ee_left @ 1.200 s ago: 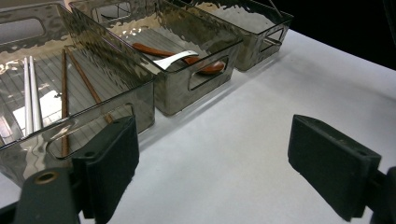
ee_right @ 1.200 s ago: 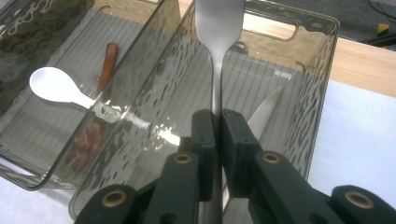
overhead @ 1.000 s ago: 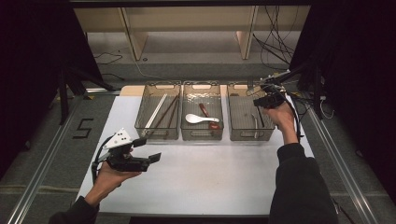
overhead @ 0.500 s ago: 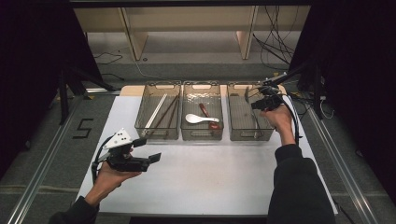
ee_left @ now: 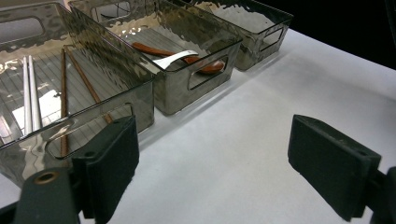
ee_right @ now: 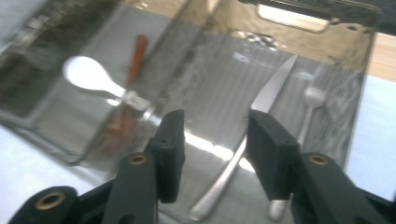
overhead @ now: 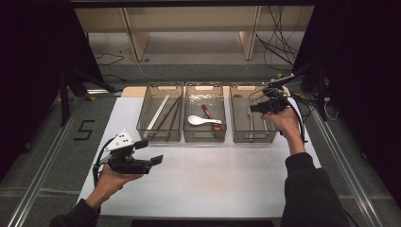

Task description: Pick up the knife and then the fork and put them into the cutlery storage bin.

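Note:
Three clear trays stand in a row at the back of the white table. My right gripper (overhead: 254,108) (ee_right: 217,133) hangs over the right tray (overhead: 236,132). Its jaws have just been opening and stand apart, with nothing pressed between the pads. Below them a metal knife (ee_right: 268,95) and a fork (ee_right: 312,100) lie on the floor of the right tray (ee_right: 327,28). At the front left my left gripper (overhead: 150,151) (ee_left: 212,158) is held level above the table, its jaws wide open and empty.
White chopsticks (ee_left: 27,93) and brown chopsticks (ee_left: 79,77) lie in the left tray (overhead: 142,127). The middle tray (overhead: 189,137) holds a white spoon (overhead: 198,120) and a wooden spoon (overhead: 208,113). The table's edges and metal rails run along both sides.
The right gripper has shifted slightly left over the right tray. The left hand and gripper have stayed put.

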`<action>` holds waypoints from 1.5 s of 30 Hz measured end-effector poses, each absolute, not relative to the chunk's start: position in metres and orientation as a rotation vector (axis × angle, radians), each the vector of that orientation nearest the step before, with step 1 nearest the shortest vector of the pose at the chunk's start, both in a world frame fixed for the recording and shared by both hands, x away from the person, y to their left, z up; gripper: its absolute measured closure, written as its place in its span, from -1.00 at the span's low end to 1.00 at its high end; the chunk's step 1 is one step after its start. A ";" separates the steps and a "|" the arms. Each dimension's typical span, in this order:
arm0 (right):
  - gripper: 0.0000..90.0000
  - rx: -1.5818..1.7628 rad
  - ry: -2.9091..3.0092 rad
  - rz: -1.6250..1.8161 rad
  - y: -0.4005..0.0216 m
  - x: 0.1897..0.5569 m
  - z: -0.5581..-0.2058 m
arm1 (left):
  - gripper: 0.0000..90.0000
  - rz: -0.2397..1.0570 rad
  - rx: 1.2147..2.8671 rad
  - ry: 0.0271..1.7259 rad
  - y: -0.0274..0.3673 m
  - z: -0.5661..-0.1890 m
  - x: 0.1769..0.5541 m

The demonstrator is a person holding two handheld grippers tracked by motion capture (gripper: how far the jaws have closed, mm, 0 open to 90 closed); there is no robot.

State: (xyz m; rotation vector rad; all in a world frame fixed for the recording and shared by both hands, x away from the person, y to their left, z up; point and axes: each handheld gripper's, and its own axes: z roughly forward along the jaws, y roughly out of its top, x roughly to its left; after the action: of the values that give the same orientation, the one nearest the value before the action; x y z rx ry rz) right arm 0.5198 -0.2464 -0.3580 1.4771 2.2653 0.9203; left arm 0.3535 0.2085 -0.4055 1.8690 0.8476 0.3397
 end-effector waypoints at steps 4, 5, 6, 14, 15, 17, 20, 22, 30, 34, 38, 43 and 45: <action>0.15 1.436 2.281 0.956 -0.241 0.507 -0.357 | -0.64 0.340 1.869 0.848 0.208 -0.406 0.353; 0.13 1.430 2.284 0.972 -0.240 0.503 -0.357 | -0.64 0.340 1.869 0.848 0.208 -0.405 0.353; 0.10 1.422 2.282 0.989 -0.238 0.499 -0.356 | -0.64 0.340 1.870 0.848 0.208 -0.406 0.353; -0.10 1.391 2.250 1.092 -0.228 0.473 -0.352 | -0.64 0.340 1.871 0.848 0.208 -0.406 0.353; -0.12 1.384 2.251 1.097 -0.226 0.470 -0.352 | -0.64 0.340 1.870 0.850 0.208 -0.406 0.353; -0.14 1.369 2.257 1.104 -0.224 0.464 -0.353 | -0.64 0.339 1.870 0.849 0.208 -0.406 0.353; -0.16 1.369 2.248 1.138 -0.222 0.456 -0.355 | -0.64 0.338 1.875 0.848 0.208 -0.406 0.354; -0.18 1.358 2.248 1.145 -0.221 0.452 -0.357 | -0.64 0.339 1.876 0.846 0.208 -0.406 0.353; -0.27 1.331 2.242 1.217 -0.218 0.438 -0.360 | -0.64 0.336 1.875 0.849 0.209 -0.406 0.354; -0.30 1.330 2.233 1.272 -0.218 0.431 -0.361 | -0.64 0.332 1.876 0.851 0.209 -0.406 0.354; -0.34 1.328 2.243 1.291 -0.219 0.426 -0.365 | -0.64 0.326 1.871 0.854 0.209 -0.406 0.354; -0.37 1.316 2.240 1.333 -0.218 0.418 -0.369 | -0.64 0.324 1.878 0.852 0.208 -0.406 0.355; -0.37 1.308 2.239 1.338 -0.218 0.415 -0.370 | -0.64 0.322 1.877 0.853 0.208 -0.406 0.355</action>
State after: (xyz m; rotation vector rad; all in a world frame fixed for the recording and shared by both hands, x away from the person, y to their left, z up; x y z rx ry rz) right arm 0.4151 -0.2184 -0.3701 1.3081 2.2392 1.3382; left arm 0.3548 0.2077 -0.4061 1.8772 0.8528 0.3218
